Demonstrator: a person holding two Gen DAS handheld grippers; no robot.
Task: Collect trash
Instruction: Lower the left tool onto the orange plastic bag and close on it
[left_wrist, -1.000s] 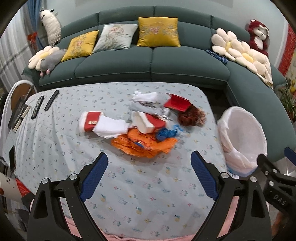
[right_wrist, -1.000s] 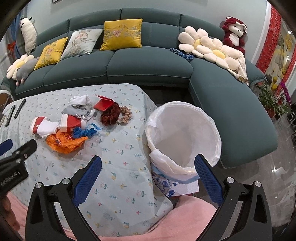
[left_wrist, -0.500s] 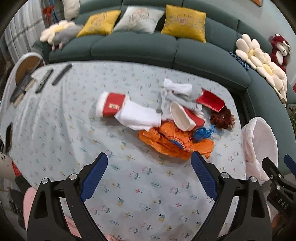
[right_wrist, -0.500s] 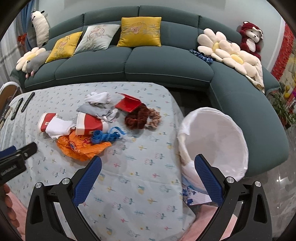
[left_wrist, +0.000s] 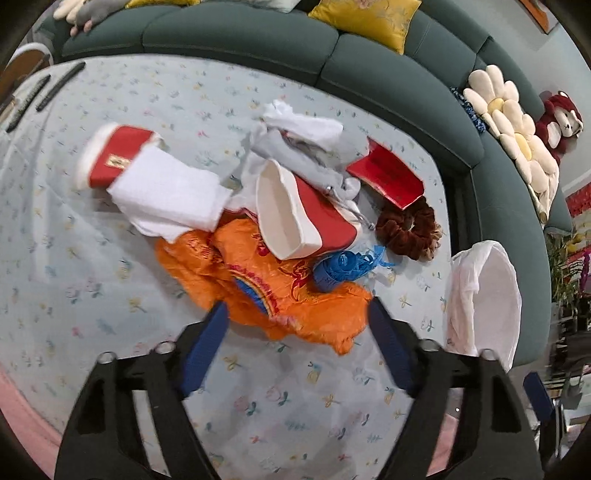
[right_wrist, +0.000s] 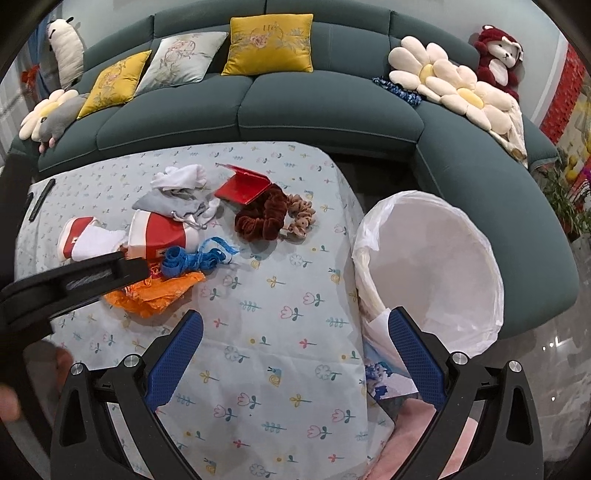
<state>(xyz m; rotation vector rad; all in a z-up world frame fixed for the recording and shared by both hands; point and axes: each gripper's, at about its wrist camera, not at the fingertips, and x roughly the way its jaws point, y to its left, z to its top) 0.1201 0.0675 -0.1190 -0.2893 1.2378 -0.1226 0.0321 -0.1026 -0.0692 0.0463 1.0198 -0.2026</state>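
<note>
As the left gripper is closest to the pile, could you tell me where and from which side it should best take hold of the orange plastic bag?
Probably its crumpled near edge: the orange plastic bag lies flat and bare toward the open left gripper, while a red-and-white carton and blue ribbon rest on its far side. Come from the near side, pinching a raised fold.

Both fisheye views show a bright, evenly lit indoor room with soft, diffuse light and only faint shadows under the clutter on the tablecloth (left_wrist: 110, 280). Straight lines bow strongly toward the dark, vignetted corners, and the sofa (right_wrist: 325, 107) curves with the lens. The left wrist view is smeared by motion blur, especially at its edges. The right wrist view is sharper; small glints speckle the glossy floor (right_wrist: 546, 369) at lower right.
</note>
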